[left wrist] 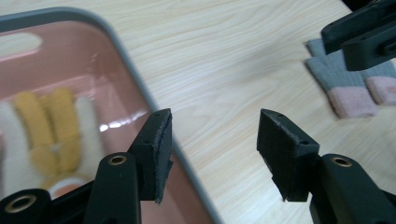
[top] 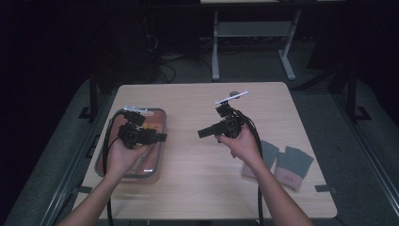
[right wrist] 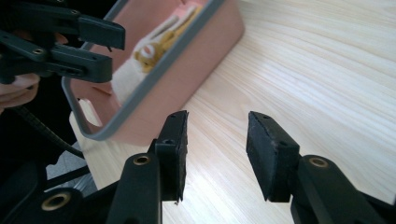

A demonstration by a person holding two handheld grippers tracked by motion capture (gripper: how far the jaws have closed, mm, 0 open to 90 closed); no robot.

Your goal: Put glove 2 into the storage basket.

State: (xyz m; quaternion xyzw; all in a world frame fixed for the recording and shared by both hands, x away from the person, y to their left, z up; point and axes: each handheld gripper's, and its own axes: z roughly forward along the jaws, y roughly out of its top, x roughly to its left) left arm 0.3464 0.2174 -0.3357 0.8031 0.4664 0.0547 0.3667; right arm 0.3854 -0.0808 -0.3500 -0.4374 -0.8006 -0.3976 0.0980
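Our left gripper hangs with its jaws parted and nothing between them; its left jaw sits over the grey rim of the pink tray, its right jaw over bare wood. In the high view this gripper is held above the tray at the table's left side. Inside the tray we see a white and yellow knitted glove. Our right gripper is likewise open and empty, above the light wooden table, just beside the tray's outer wall. From above, it points left toward the tray. Well apart, at the table's right edge, lies a pair of grey gloves with pink cuffs.
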